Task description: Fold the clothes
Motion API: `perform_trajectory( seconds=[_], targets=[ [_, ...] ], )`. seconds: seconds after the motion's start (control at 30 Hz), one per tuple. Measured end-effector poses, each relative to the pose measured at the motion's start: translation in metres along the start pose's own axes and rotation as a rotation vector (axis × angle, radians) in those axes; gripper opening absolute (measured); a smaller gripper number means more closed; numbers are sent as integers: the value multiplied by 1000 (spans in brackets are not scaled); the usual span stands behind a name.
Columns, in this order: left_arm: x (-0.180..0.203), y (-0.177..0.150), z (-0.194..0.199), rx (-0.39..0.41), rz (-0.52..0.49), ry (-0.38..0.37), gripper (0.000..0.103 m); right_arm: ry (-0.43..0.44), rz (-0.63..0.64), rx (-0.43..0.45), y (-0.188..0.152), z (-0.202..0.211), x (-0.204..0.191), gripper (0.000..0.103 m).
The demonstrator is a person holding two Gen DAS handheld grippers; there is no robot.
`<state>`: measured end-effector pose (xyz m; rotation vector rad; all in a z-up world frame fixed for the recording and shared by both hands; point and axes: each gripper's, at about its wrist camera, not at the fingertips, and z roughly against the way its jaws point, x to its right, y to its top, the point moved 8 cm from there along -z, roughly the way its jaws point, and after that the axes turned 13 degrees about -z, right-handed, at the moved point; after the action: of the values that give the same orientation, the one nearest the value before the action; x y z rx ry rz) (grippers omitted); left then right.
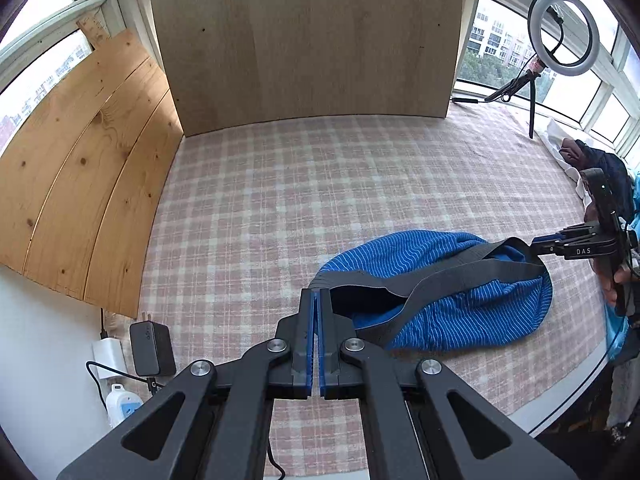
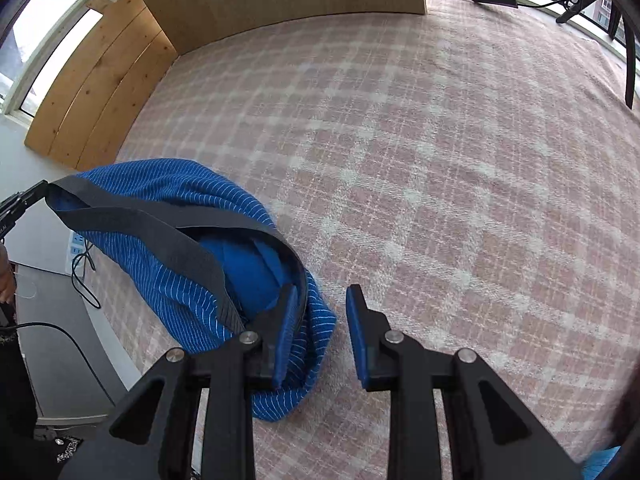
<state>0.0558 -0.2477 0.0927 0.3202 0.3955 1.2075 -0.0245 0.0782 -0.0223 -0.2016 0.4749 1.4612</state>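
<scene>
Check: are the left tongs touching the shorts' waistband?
Touching. The left wrist view shows the left tongs shut, with the dark waistband of the blue shorts pinched at their tips and running taut from there.

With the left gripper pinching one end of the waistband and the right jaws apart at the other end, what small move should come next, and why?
Probably close the right gripper on the waistband. Its jaws stand apart with one finger tucked inside the blue striped shorts, so nothing is pinched there, while the left gripper is shut on the band's other end.
</scene>
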Motion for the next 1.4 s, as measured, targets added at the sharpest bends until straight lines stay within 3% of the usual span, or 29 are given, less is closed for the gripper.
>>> perform_trajectory(
  seconds=[0.07,0.33,0.4,0.43,0.47,0.6,0.8,0.9,1.0,1.23,1.3,1.4],
  targets=[
    [0,-5,-2,-7,5,1,1,50,-30,-7,4,-2,0,25],
    [-1,-9,-7,-12,12,-11,1,-5,33,-55,3,-6,-12,25],
    [0,-7,-10,-14,10,-14,1,-31,66,-61,-1,-11,-16,14],
    [0,-6,-12,-15,11,-17,1,-45,83,-65,-3,-13,-18,2],
    [0,-4,-13,-12,15,-24,1,-76,102,-48,-3,-13,-21,2],
    [-11,16,3,28,31,-26,1,-79,119,118,15,45,-32,2],
    [-12,65,71,211,-4,-13,1,22,63,488,46,216,-53,2],
    [-4,83,92,269,-31,-20,1,-53,89,604,43,258,-60,2],
    [10,87,104,284,-73,-43,1,-94,83,612,26,274,-58,2],
    [30,87,133,297,-121,-143,1,11,-5,624,-27,306,-38,2],
    [35,92,127,270,-149,-151,1,11,-35,591,-29,297,-27,2],
    [48,104,85,184,-184,-158,1,13,-97,530,-26,275,-4,2]
  ],
)
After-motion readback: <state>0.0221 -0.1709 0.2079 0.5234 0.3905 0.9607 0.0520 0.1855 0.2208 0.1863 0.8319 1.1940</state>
